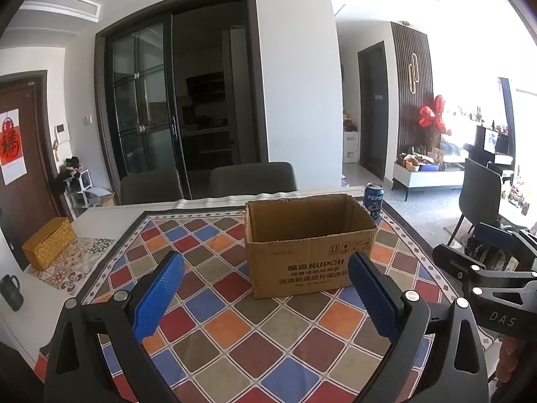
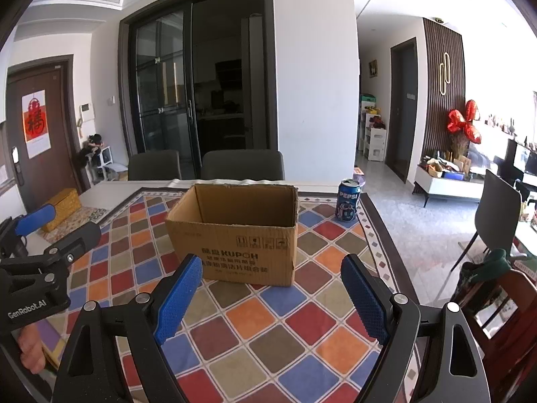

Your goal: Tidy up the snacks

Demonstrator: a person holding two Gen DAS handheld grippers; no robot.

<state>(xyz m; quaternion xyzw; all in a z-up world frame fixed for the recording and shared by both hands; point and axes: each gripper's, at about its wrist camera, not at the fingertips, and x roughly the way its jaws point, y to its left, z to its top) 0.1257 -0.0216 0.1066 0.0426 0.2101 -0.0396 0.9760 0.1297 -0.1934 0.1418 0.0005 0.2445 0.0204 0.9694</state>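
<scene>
An open brown cardboard box [image 1: 308, 245] stands on the checkered tablecloth; it looks empty from here and also shows in the right wrist view [image 2: 235, 235]. A blue Pepsi can [image 1: 373, 200] stands upright behind the box's right corner, and appears in the right wrist view [image 2: 348, 200] too. My left gripper [image 1: 265, 268] is open and empty, in front of the box. My right gripper [image 2: 270, 270] is open and empty, also just in front of the box. Each gripper shows at the other view's edge.
The table [image 2: 110, 186] carries a colourful diamond-pattern cloth [image 2: 268, 329]. A woven yellow box [image 1: 48, 241] sits at the table's far left with a dark mug [image 1: 11, 290] nearby. Two grey chairs [image 1: 253, 178] stand behind the table, another chair [image 2: 496, 215] at right.
</scene>
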